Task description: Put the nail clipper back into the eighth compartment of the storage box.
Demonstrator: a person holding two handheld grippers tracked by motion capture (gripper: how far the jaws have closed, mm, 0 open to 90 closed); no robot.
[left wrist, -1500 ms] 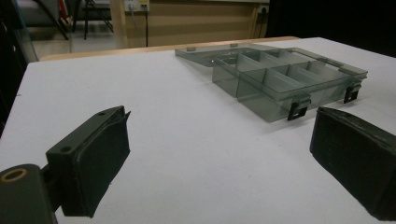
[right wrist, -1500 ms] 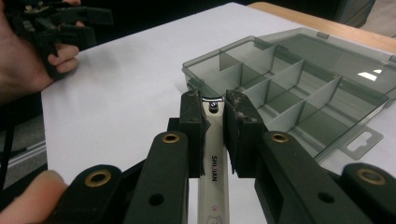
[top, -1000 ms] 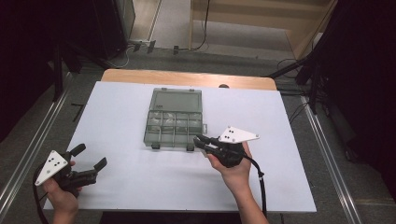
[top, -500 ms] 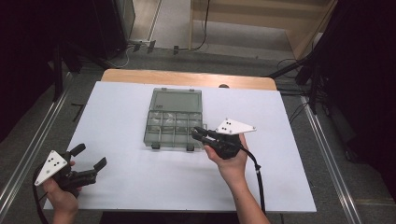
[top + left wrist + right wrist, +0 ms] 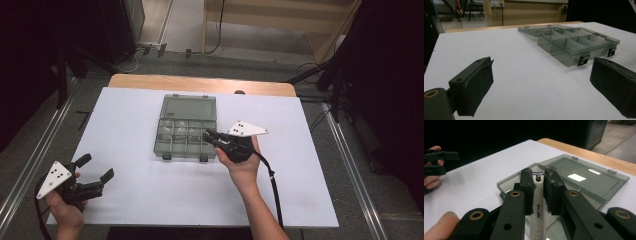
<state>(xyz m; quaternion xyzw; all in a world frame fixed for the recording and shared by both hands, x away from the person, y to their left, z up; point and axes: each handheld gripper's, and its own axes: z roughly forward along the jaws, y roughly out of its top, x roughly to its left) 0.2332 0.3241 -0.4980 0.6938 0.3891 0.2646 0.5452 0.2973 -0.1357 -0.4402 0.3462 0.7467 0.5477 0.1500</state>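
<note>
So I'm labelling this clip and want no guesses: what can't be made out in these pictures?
- Nail clipper: right gripper view; its sides are covered by the fingers, its lower end cut off by the bottom edge. In the high view it is too small, hidden by the right gripper.
- Compartment box: high view too small to tell what the cells hold; in the right gripper view the gripper hides the near cells.
- Left gripper: open; its cable is cut off by the frame edge.
</note>
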